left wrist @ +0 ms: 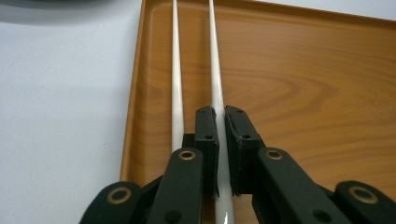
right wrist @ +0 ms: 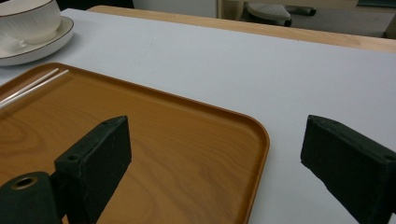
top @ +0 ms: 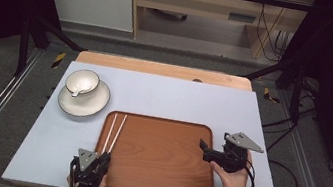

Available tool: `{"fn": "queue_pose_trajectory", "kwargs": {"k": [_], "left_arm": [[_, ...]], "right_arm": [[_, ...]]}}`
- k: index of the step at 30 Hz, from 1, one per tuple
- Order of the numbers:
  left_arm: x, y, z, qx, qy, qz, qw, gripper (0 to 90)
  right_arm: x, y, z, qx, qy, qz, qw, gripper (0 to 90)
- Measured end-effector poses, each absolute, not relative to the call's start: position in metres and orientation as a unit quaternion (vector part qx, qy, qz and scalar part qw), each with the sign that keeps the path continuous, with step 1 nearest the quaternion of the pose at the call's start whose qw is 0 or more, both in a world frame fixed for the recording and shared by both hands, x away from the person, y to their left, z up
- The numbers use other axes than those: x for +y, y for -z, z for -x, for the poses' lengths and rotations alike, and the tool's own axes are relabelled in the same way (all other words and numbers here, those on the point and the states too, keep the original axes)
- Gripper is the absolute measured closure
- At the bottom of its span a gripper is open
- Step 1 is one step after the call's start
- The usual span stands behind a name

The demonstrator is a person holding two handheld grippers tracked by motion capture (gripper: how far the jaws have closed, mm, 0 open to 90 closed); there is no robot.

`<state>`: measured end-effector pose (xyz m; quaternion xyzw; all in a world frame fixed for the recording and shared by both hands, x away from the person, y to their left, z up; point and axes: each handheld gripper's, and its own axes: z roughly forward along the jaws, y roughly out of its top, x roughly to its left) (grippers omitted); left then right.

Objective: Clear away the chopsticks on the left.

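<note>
White chopstick [left wrist: 215,79] is pinched in the left gripper [left wrist: 220,135]; lift it level (its twin [left wrist: 176,79] lies just beside) while the right gripper [right wrist: 215,154] gapes idle.

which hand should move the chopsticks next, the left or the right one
Left, most likely. The left gripper is already shut on one white chopstick, with the other chopstick right beside it at the tray's left edge. The right gripper stands open over the tray's far right edge, holding nothing.

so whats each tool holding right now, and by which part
The left tool is shut on one white chopstick near its thick end, over the wooden tray. The right tool is open and holds nothing.
</note>
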<state>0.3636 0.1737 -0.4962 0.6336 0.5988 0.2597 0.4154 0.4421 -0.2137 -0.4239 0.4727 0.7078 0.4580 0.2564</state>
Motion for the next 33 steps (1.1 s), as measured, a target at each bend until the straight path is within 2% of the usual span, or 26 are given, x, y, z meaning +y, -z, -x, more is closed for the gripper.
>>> {"fn": "queue_pose_trajectory", "kwargs": {"k": [26,30,33], "left_arm": [[0.173,0.493,-0.367,0.59,-0.249,-0.643,0.42,80.6],[0.177,0.48,-0.366,0.567,-0.252,-0.646,0.445,74.9],[0.181,0.467,-0.367,0.542,-0.249,-0.649,0.472,67.0]], "right_arm": [[-0.215,0.422,-0.441,0.707,-0.461,-0.471,0.257,8.9],[-0.216,0.421,-0.441,0.705,-0.463,-0.471,0.259,8.9],[-0.217,0.421,-0.441,0.704,-0.463,-0.472,0.26,8.8]]}}
